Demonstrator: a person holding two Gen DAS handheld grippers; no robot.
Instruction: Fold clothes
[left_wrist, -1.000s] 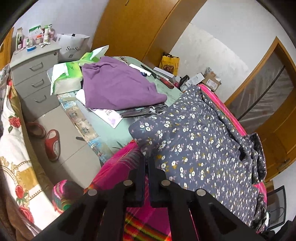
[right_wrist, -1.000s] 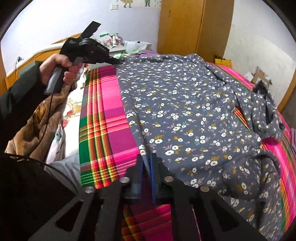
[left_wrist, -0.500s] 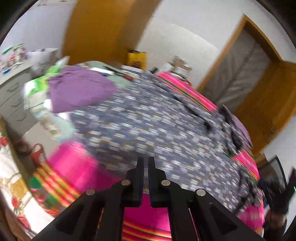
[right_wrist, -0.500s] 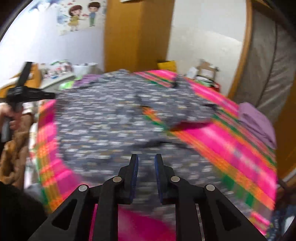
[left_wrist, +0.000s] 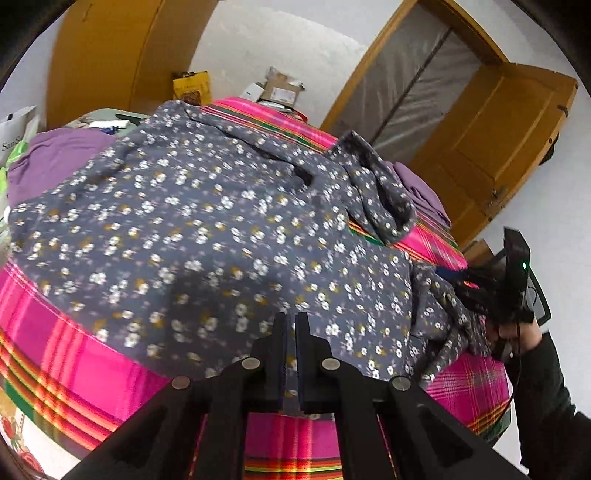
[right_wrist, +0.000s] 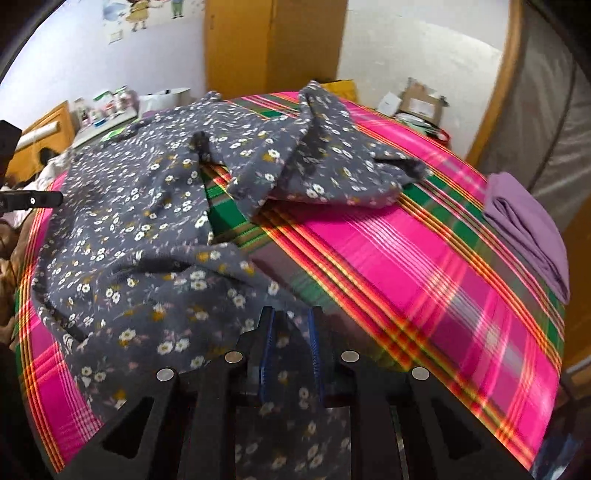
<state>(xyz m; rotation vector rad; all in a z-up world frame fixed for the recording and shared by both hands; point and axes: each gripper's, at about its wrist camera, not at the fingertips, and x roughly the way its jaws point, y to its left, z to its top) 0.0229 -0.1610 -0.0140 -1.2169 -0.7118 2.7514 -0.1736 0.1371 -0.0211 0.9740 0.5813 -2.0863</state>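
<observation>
The flowered dress (left_wrist: 207, 229) lies spread and rumpled over the plaid bedspread (left_wrist: 55, 325) on the bed. The left claw (left_wrist: 290, 328) is pinched tight on the dress's near hem. The right claw (right_wrist: 290, 325) has just been parting, with a fold of the dress between its blue pads (right_wrist: 266, 347). Only the left view shows the right hand (left_wrist: 513, 332); only the right view shows the folded purple cloth (right_wrist: 524, 225) clearly.
</observation>
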